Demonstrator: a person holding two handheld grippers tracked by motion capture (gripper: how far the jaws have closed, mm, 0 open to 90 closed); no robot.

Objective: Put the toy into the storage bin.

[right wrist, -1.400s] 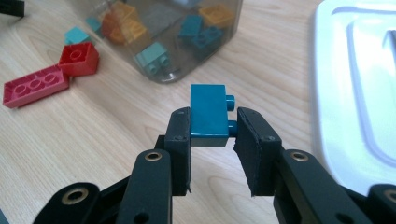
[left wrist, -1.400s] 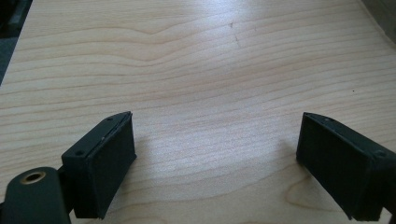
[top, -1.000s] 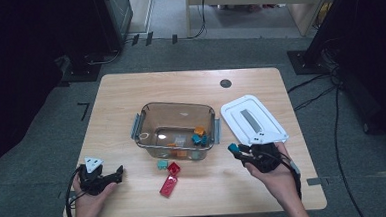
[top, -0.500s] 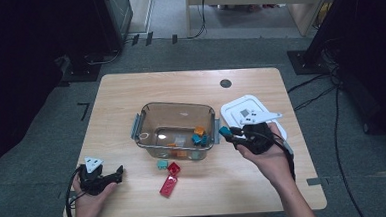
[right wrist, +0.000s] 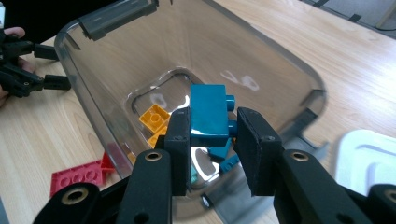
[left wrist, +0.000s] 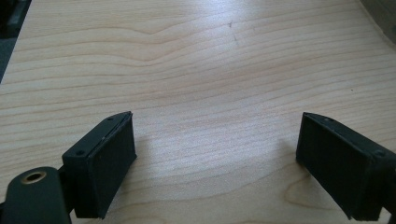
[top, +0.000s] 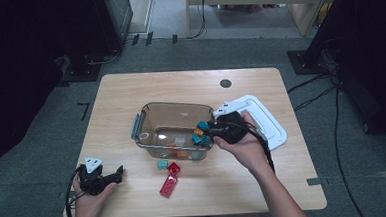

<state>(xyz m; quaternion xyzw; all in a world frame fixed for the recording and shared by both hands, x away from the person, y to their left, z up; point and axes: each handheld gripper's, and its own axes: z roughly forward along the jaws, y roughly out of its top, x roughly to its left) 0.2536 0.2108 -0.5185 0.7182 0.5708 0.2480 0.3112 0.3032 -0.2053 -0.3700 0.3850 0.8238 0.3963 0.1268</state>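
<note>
A teal brick [right wrist: 209, 116] sits between the jaws of my right gripper [right wrist: 212, 135], which is shut on it, above the right end of a clear plastic container [right wrist: 280, 60]. From the high view, that gripper [top: 209, 129] hangs at the container's [top: 144, 118] right rim with the teal brick [top: 202, 125] pointing inward. Orange [right wrist: 156, 116] and teal bricks lie on the container floor. My left gripper [top: 117, 175] rests near the table's front left, open, with bare wood between its jaws [left wrist: 215, 154].
A white lid [top: 266, 119] lies right of the container. In front of the container lie a red plate [top: 168, 186], a red brick [top: 174, 168] and a small teal brick [top: 162, 163]. The table [top: 130, 92] has free room at the back and left.
My right gripper has moved left and up, from in front of the lid to the container's right rim, with the teal brick in it. The left gripper has stayed put.
</note>
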